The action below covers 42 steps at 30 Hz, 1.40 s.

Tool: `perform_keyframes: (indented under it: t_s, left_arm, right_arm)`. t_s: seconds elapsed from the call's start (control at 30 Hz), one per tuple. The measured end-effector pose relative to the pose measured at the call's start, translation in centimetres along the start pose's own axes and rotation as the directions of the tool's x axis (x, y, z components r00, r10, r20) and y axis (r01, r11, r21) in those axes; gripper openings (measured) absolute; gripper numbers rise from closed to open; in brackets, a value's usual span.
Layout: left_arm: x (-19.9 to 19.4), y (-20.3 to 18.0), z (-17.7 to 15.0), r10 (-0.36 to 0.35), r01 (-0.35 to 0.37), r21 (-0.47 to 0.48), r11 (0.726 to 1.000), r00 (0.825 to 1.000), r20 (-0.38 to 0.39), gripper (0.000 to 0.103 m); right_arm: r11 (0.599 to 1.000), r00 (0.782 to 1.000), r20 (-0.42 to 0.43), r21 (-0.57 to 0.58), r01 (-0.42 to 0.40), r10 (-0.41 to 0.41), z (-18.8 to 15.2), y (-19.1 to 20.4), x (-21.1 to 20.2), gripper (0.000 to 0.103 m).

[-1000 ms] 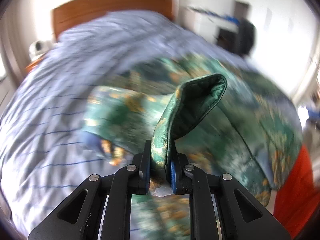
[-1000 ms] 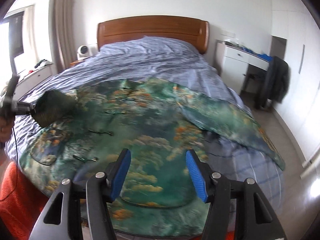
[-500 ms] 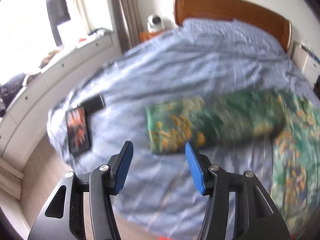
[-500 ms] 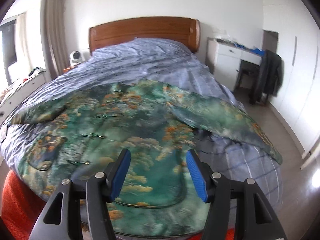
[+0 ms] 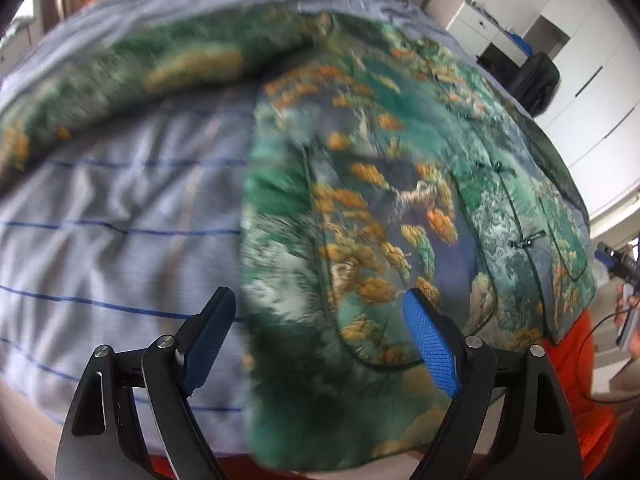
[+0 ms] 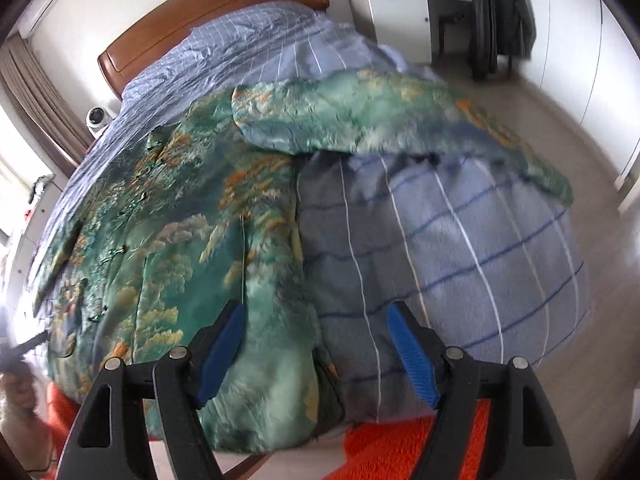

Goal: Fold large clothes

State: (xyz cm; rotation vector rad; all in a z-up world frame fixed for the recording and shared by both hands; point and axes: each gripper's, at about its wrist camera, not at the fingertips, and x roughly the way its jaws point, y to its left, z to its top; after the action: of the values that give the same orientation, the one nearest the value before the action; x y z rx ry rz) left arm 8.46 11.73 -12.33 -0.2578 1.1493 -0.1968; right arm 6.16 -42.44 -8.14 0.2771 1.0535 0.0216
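Green brocade jacket (image 6: pixel 168 240) with gold cloud motifs lies face up, spread flat on the striped blue quilt (image 6: pixel 460 248) of the bed, its hem at the foot edge above an orange rug (image 6: pixel 400 452). Body seen along its long axis, running from the foot edge toward the wooden headboard (image 6: pixel 208 12); frog buttons down the middle. Each sleeve runs out toward a side edge of the bed, the right sleeve (image 6: pixel 392 120) across the quilt in the right view, the left sleeve (image 5: pixel 132 68) blurred in the left view.

Left gripper (image 5: pixel 320 344): jaws apart, holding nothing, poised over the jacket's (image 5: pixel 400 208) lower left corner, with the side seam just inside its left finger. Right gripper (image 6: pixel 316 352): jaws apart, empty, straddling the jacket's right side edge near the hem, cloth under the left finger and bare quilt (image 5: pixel 112 220) under the right.

Governing relation: each gripper faces up the garment's length from the foot edge, one at each lower corner, so neither is clearly nearer. The hem lies directly ahead and below both. A likely next step, judged from this arrangement, is a grasp at the two hem corners or a lengthwise fold of one side; for a sleeve fold, the right gripper is nearer the right sleeve. Motion blur hides fine detail in the left view.
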Motion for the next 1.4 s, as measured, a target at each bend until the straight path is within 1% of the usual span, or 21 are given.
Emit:
perform_keyframes:
  t_s: [0.1,0.23,0.33,0.37,0.53,0.57,0.6,0.63,0.67,0.7,0.8,0.97,1.03,1.1,1.13,1.17,1.2,1.23,1.27,1.3,1.4]
  left_arm:
    - [2.2,0.2,0.4,0.000,0.000,0.020,1.000,1.000,-0.021,0.089]
    - [2.6,0.0,0.4,-0.016,0.017,0.030,0.999,1.000,-0.009,0.091]
    - [2.8,0.2,0.2,-0.029,0.029,0.023,0.999,0.999,-0.022,0.092]
    - [1.9,1.0,-0.2,-0.025,0.026,0.025,0.999,0.999,-0.023,0.092]
    - [2.5,0.1,-0.5,0.029,-0.028,0.047,0.998,0.999,-0.014,0.093]
    - [2.7,-0.1,-0.6,0.046,-0.045,0.052,0.998,0.999,-0.011,0.090]
    - [2.7,-0.2,-0.6,0.058,-0.058,0.059,0.997,0.998,-0.009,0.081]
    - [2.7,-0.4,-0.6,0.067,-0.066,0.067,0.996,0.998,-0.009,0.075]
    - [2.6,-0.5,-0.5,0.072,-0.071,0.071,0.995,0.997,-0.009,0.064]
    - [2.4,-0.6,-0.4,0.074,-0.073,0.076,0.994,0.997,-0.010,0.050]
    - [1.9,-0.6,-0.2,0.071,-0.070,0.084,0.994,0.997,-0.012,0.035]
    - [0.9,-0.2,-0.7,0.080,-0.078,0.111,0.991,0.997,-0.015,0.032]
    - [1.0,0.0,-0.7,0.076,-0.073,0.106,0.992,0.997,-0.018,0.032]
    - [1.3,-0.2,-0.5,0.089,-0.088,0.105,0.991,0.996,-0.008,0.040]
    - [1.4,-0.3,-0.5,0.098,-0.098,0.101,0.990,0.995,0.000,0.043]
    - [1.4,-0.4,-0.4,0.107,-0.108,0.097,0.989,0.994,0.009,0.048]
    - [1.1,-0.5,-0.5,0.120,-0.122,0.093,0.988,0.993,0.022,0.058]
    - [0.7,-0.5,-0.8,0.126,-0.128,0.091,0.987,0.992,0.031,0.063]
    - [0.0,-0.6,-1.0,0.137,-0.140,0.086,0.986,0.989,0.049,0.073]
    - [-0.7,-0.6,-1.2,0.147,-0.152,0.080,0.985,0.987,0.070,0.081]
    - [-3.8,-1.2,-1.6,0.172,-0.183,0.060,0.981,0.972,0.160,0.089]
  right_arm:
    - [0.999,0.999,-0.037,-0.022,-0.036,0.035,-0.7,-0.3,0.3,0.075]
    - [0.997,0.996,-0.075,-0.054,-0.053,0.049,-1.4,0.0,1.2,0.075]
    - [0.992,0.987,-0.116,-0.047,-0.117,0.111,-1.6,0.0,1.9,0.075]
    - [0.990,0.984,-0.127,-0.046,-0.130,0.123,-1.8,0.1,2.1,0.075]
    - [0.983,0.975,-0.174,-0.093,-0.158,0.140,-2.8,1.3,3.4,0.075]
    - [0.983,0.975,-0.176,-0.105,-0.152,0.132,-2.8,1.6,3.6,0.075]
    - [0.982,0.975,-0.179,-0.113,-0.151,0.129,-2.9,1.7,3.7,0.072]
    - [0.981,0.975,-0.180,-0.118,-0.153,0.130,-2.9,1.8,3.6,0.063]
    - [0.980,0.976,-0.178,-0.130,-0.151,0.127,-2.8,2.1,3.4,0.036]
    - [0.981,0.978,-0.174,-0.140,-0.138,0.113,-2.8,2.4,3.3,0.023]
    - [0.980,0.981,-0.164,-0.150,-0.127,0.102,-2.8,3.1,2.7,0.015]
    - [0.965,0.985,-0.160,-0.243,-0.096,0.058,-4.2,6.0,0.9,0.013]
    - [0.959,0.989,-0.143,-0.274,-0.078,0.040,-4.8,6.2,0.1,0.013]
    - [0.963,0.992,-0.124,-0.264,-0.057,0.025,-4.6,5.5,0.1,0.014]
    - [0.969,0.993,-0.115,-0.241,-0.051,0.023,-4.4,5.0,0.4,0.018]
    - [0.974,0.994,-0.112,-0.222,-0.043,0.019,-4.3,4.7,0.7,0.022]
    - [0.979,0.994,-0.113,-0.201,-0.034,0.012,-4.1,4.3,1.0,0.033]
    - [0.980,0.993,-0.114,-0.197,-0.029,0.006,-3.9,4.3,1.3,0.040]
    - [0.979,0.994,-0.114,-0.201,-0.025,0.002,-4.0,4.3,1.3,0.050]
    - [0.978,0.994,-0.109,-0.208,-0.022,0.000,-4.0,4.3,1.1,0.053]
    - [0.977,0.996,-0.085,-0.214,0.006,-0.024,-4.3,4.2,0.2,0.053]
